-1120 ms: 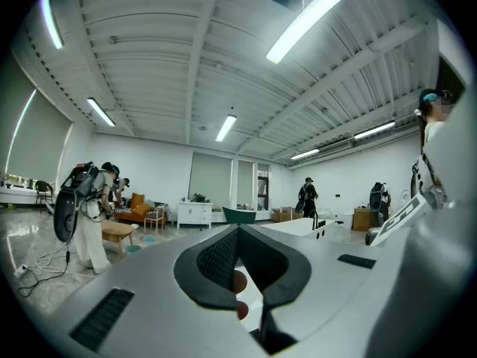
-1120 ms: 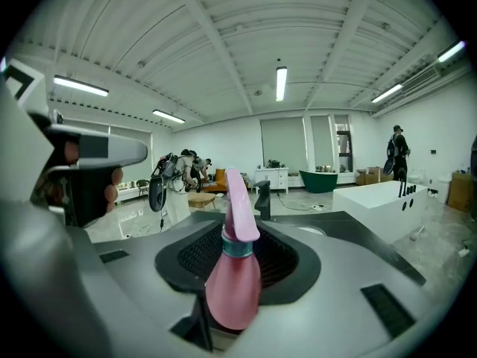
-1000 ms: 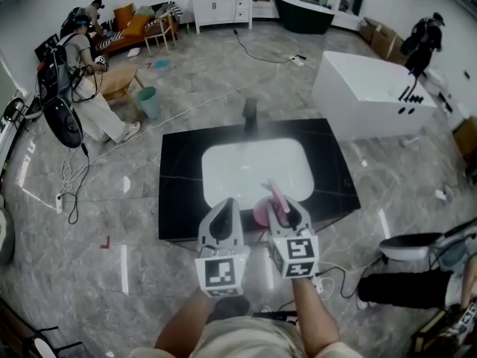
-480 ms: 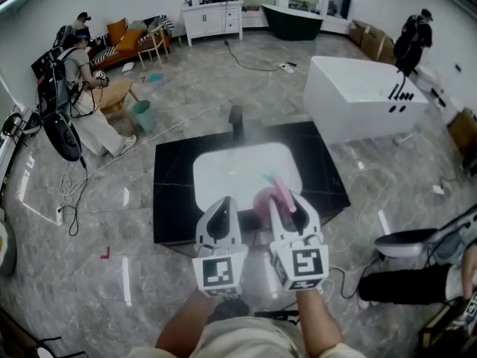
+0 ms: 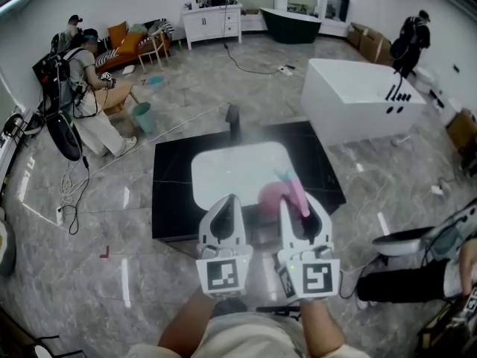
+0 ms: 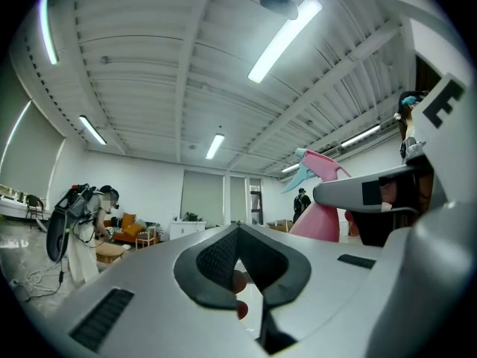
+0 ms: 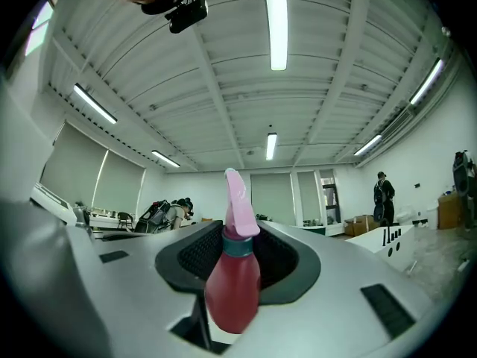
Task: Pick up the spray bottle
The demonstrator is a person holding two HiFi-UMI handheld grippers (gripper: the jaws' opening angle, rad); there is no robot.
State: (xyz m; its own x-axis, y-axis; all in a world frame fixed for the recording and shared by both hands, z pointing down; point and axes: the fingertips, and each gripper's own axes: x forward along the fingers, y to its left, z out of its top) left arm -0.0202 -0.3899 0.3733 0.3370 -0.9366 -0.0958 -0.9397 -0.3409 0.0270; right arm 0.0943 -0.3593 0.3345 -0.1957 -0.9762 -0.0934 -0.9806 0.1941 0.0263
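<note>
The pink spray bottle (image 5: 274, 194) with a teal collar and pink trigger head stands upright between the jaws of my right gripper (image 5: 300, 209), lifted above the black counter (image 5: 170, 200). In the right gripper view the bottle (image 7: 232, 293) fills the gap of the right gripper (image 7: 237, 256), whose pads press on its body. My left gripper (image 5: 227, 203) is held beside it on the left, shut with nothing in it. In the left gripper view the left gripper's (image 6: 237, 230) jaw tips meet, and the bottle (image 6: 322, 213) shows to the right.
Below the grippers a white sink basin (image 5: 235, 171) is set into the counter, with a dark faucet (image 5: 232, 116) at its far edge. A white bathtub (image 5: 358, 99) stands at the right. One person (image 5: 82, 88) is at the left, another (image 5: 408, 36) at the back right. Cables lie on the floor.
My right gripper has risen with the spray bottle and drifted a little right. The left gripper has risen slightly beside it, still shut.
</note>
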